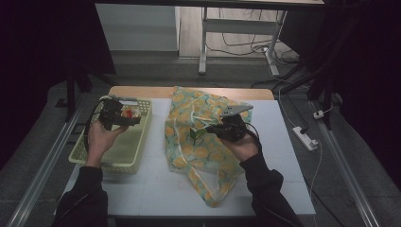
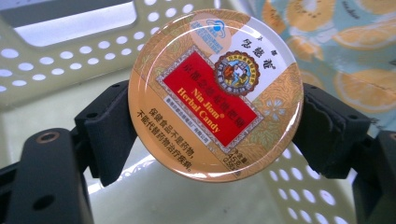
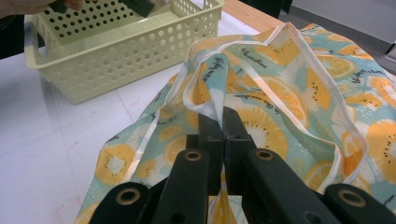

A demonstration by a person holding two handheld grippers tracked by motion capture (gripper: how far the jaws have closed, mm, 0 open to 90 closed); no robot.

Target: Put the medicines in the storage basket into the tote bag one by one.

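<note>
The left claw (image 2: pixel 215 130) grips a round orange-and-red candy tin (image 2: pixel 215 93) by its rim, above the pale yellow perforated plastic basket (image 1: pixel 137 156) at the left of the white surface (image 1: pixel 156 179). The right claw (image 3: pixel 223 116) is clenched on the edge of the orange-slice-patterned fabric bag (image 3: pixel 289 93), apparently at its white-trimmed opening.

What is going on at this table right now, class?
A person works with a gripper in each hand. The left gripper is clamped on a round tin of herbal candy, held above the pale yellow perforated basket. The right gripper is shut on the white-trimmed edge of a fabric bag printed with orange slices, which lies crumpled on the white table beside the basket.
</note>
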